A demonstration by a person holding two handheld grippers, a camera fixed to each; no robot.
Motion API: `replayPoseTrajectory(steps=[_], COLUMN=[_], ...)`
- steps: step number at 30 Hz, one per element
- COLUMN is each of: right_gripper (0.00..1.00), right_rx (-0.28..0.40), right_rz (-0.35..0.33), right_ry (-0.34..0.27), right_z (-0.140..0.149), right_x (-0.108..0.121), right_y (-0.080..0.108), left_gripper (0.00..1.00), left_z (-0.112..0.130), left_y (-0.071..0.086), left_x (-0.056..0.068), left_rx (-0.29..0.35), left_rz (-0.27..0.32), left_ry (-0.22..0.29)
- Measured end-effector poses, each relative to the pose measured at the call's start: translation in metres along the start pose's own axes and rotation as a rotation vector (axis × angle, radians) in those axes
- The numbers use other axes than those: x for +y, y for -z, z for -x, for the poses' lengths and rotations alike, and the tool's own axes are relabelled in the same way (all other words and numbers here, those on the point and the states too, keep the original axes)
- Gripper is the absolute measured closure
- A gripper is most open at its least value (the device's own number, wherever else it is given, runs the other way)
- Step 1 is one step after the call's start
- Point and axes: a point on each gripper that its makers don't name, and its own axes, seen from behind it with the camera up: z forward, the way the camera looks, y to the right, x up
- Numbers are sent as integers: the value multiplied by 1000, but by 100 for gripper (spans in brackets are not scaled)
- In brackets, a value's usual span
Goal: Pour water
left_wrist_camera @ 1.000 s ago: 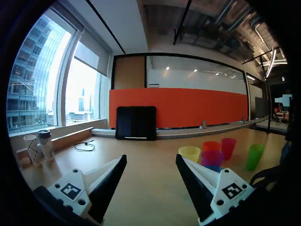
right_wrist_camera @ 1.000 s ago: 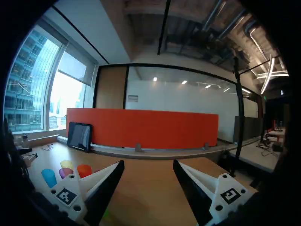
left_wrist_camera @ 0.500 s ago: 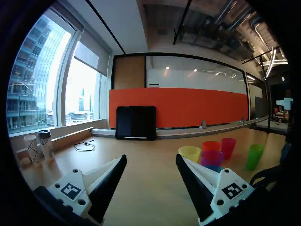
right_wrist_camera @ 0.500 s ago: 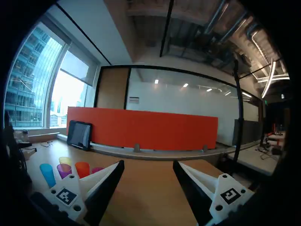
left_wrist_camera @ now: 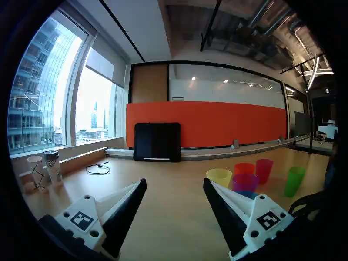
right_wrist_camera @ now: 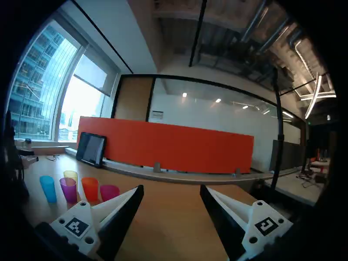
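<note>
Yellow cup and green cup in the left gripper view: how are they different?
The yellow cup is yellow and the green cup is green. The yellow cup sits right beside the purple cup in the bunch, while the green cup stands apart on the right. The green cup looks taller and slimmer and the yellow cup looks wider. Both stand upright, mouths up, on the wooden table.

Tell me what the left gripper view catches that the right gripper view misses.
Left gripper view: a green cup, two paper cups on the window ledge, a cable. Right gripper view: the whole blue cup, mostly hidden behind a finger in the left one. Shared: the orange panel, black tablet, wooden table, yellow cup, purple cup, orange cup, pink cup.
</note>
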Motion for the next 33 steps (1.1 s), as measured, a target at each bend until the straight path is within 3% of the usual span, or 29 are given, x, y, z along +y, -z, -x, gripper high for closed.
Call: replayPoseTrajectory(steps=[9, 17, 33], right_gripper=[0, 0, 0], right_rx=[36, 8, -28], right_rz=[-1, 2, 8], right_ry=[-38, -83, -109], right_z=[15, 35, 55], right_x=[-5, -13, -18], right_y=[-8, -12, -14], left_gripper=[3, 3, 3], left_z=[1, 1, 1], left_y=[0, 0, 0], left_x=[0, 0, 0], left_rx=[0, 0, 0], left_rz=[0, 0, 0], left_ry=[0, 0, 0])
